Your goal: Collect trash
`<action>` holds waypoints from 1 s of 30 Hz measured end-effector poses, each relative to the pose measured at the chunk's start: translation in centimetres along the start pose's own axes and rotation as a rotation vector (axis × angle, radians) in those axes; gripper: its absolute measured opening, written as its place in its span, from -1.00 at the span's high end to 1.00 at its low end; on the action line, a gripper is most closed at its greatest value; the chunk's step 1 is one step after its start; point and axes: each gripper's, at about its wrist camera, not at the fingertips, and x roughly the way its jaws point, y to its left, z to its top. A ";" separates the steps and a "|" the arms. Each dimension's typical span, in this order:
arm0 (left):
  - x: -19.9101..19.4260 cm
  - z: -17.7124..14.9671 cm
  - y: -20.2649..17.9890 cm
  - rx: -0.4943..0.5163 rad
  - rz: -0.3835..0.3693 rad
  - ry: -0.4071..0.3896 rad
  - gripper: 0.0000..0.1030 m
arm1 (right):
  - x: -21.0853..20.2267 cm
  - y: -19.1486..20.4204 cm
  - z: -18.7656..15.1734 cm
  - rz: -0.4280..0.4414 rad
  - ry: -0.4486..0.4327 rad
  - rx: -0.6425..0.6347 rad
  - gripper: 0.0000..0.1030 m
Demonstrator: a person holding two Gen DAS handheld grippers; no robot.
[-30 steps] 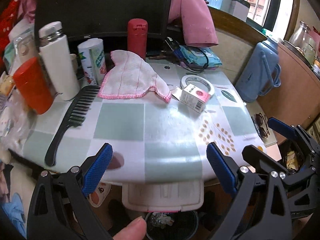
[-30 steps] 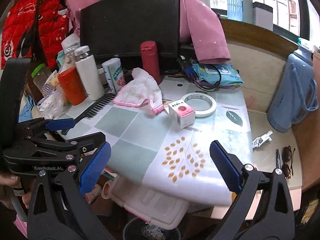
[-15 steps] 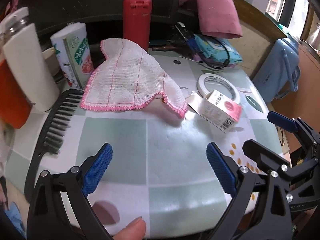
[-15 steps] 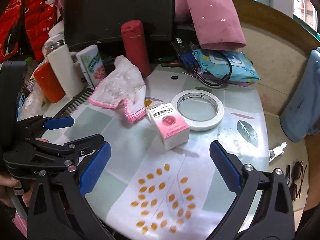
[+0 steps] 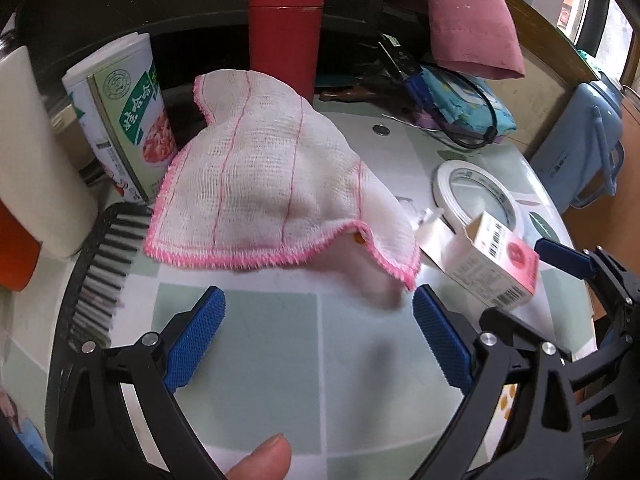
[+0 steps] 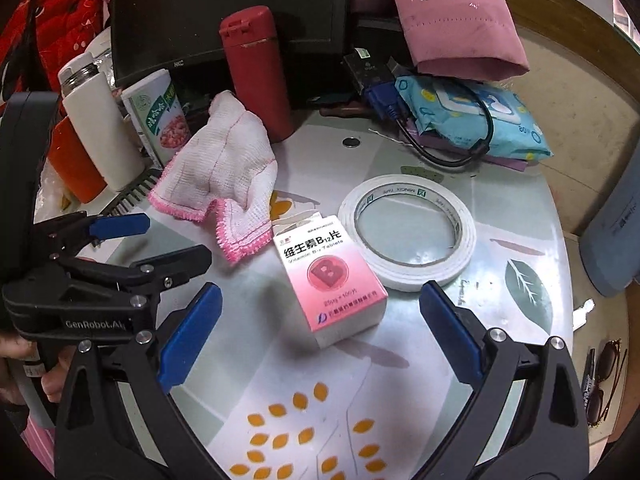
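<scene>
The pink pill box (image 6: 330, 280) lies on the desk (image 6: 420, 344) just beside the tape roll (image 6: 408, 232), between and slightly ahead of the right gripper (image 6: 320, 336), whose fingers (image 6: 190, 340) are spread wide, touching nothing. The left gripper (image 5: 319, 340), also spread and empty, hovers before the white cloth (image 5: 272, 196), the box off its right finger.

Taking the pink tablet box (image 6: 332, 280) as landmark: bare tablecloth (image 6: 400, 376) is lying open on its near side, giving free passage. The tape roll (image 6: 408, 232) is sitting just beside it on the right, crowding that flank. The pink-edged cloth (image 6: 224, 184) is lying close on its left and behind. Farther behind it, the red bottle (image 6: 256, 72), green carton (image 6: 160, 120) and cabled blue packet (image 6: 472, 120) are blocking the back.
</scene>
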 end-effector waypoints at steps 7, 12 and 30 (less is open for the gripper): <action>1.8 1.3 0.9 -0.008 0.025 0.012 -0.79 | 1.5 0.2 0.3 0.012 0.046 -0.002 -0.32; 2.9 2.1 0.9 0.000 0.039 0.014 -0.82 | 1.8 0.1 0.0 0.010 0.045 0.005 -0.06; 2.1 1.9 1.5 -0.015 0.054 -0.053 0.66 | 1.0 -0.2 -0.6 0.034 0.003 0.040 0.19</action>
